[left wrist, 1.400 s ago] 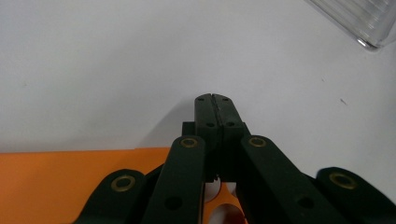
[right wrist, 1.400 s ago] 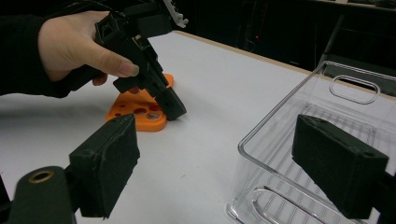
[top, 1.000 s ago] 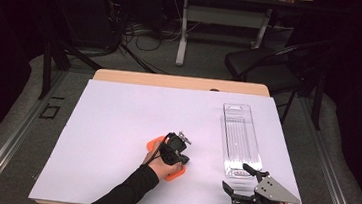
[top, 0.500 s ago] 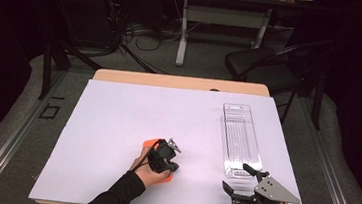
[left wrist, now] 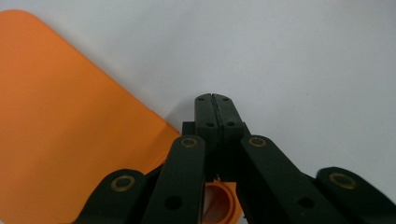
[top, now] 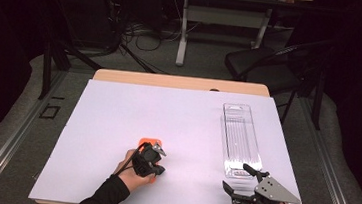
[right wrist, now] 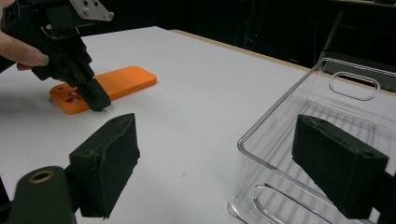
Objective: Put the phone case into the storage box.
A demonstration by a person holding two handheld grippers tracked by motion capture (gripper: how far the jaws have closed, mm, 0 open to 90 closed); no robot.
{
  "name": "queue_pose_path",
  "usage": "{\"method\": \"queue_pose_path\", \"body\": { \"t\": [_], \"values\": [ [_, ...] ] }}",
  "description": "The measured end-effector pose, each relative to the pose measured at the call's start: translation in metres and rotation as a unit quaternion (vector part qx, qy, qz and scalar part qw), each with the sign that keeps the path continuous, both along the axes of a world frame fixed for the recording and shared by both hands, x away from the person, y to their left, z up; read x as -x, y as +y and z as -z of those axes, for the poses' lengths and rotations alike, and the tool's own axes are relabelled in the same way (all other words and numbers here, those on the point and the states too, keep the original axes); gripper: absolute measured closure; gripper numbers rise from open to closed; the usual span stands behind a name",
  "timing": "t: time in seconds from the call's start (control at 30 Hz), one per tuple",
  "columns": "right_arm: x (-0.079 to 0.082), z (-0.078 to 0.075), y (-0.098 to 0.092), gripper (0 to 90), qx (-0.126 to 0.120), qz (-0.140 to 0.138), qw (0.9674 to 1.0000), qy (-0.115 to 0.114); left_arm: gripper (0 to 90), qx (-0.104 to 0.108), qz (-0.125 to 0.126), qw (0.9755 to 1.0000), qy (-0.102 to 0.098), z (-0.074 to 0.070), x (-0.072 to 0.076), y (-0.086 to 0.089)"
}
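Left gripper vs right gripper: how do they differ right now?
The left gripper has its jaws shut, tips down beside the orange phone case; the right gripper stands open with nothing between its pads. The left sits mid-table, the right by the near end of the clear bin. Both are black and hand-held.

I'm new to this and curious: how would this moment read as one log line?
left gripper: shut, beside orange phone case | right gripper: open, near clear bin
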State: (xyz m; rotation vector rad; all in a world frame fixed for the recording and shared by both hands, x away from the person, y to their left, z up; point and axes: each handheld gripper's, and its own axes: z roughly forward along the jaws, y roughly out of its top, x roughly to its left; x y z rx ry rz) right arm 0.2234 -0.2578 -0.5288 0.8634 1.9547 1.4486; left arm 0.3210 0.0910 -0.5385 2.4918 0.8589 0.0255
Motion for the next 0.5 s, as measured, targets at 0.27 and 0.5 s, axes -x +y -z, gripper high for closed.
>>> {"method": "queue_pose_path", "body": {
  "t": [0.27,0.5],
  "values": [
    [0.0,0.0,0.0,14.1,0.0,0.001,1.0,-0.002,90.0,-0.008,-0.017,0.9998,-0.002,0.0,0.005,0.023],
    [0.0,0.0,0.0,14.1,0.0,0.002,1.0,0.0,90.0,-0.005,-0.042,0.9991,-0.005,0.0,0.006,0.043]
  ]
}}
